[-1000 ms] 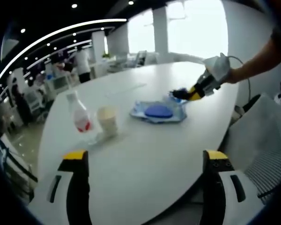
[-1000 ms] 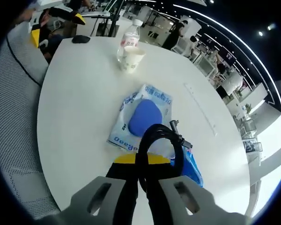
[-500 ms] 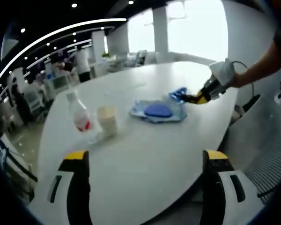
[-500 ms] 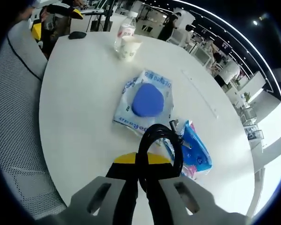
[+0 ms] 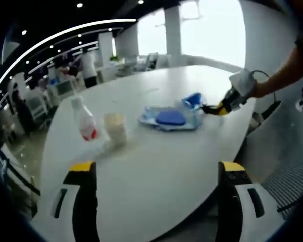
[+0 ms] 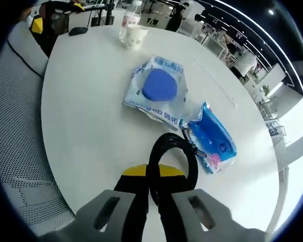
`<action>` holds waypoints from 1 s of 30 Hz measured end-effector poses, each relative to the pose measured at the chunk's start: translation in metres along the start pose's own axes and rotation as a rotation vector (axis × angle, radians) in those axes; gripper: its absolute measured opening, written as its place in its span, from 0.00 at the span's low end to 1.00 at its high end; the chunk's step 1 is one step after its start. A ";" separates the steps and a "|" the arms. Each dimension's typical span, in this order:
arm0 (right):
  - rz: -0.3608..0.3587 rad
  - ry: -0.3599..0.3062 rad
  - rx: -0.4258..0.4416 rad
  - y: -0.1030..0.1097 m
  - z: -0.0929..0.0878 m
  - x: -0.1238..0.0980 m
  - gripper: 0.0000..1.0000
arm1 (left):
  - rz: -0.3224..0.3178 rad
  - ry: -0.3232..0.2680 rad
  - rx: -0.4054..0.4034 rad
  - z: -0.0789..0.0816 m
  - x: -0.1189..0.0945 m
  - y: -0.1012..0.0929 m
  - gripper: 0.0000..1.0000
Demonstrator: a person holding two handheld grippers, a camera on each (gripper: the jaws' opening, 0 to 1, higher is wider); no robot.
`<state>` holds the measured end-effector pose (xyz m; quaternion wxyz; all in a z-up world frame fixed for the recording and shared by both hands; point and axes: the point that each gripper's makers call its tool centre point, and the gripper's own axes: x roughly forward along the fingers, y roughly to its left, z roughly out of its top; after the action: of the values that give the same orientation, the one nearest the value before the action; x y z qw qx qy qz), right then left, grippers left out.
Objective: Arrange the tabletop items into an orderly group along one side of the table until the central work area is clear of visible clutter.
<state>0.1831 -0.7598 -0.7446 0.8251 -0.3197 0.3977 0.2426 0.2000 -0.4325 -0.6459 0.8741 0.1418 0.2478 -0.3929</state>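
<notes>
right tongs (image 6: 154, 182) clamp black cable loop (image 6: 172, 154) | blue packet (image 6: 212, 144) just beside

White rounded table (image 5: 156, 166), smooth and pale. Resting on top: plastic bottle (image 5: 84, 120) with red label, upright, paper cup (image 5: 115, 129) just beside; clear packet holding a blue disc (image 6: 158, 89) lying flat near the middle; small blue pouch (image 6: 214, 143) just beside that packet, toward the edge. Dark small object (image 6: 78, 31) at the far end.

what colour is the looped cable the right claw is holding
Black; the cable shows best in the right gripper view, pinched in the right claw.
</notes>
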 end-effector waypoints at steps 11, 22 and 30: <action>0.052 0.038 -0.039 0.013 -0.010 0.008 0.04 | 0.002 0.016 0.002 -0.003 0.000 0.000 0.95; 0.093 0.067 -0.070 0.025 -0.019 0.012 0.07 | 0.000 0.026 0.009 -0.005 0.001 0.000 0.95; 0.086 0.067 -0.092 0.025 -0.017 0.009 0.10 | -0.029 0.037 0.040 -0.005 0.002 -0.007 0.95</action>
<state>0.1632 -0.7539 -0.7689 0.7844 -0.3480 0.4271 0.2851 0.1942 -0.4363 -0.6521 0.8606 0.1628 0.2581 -0.4077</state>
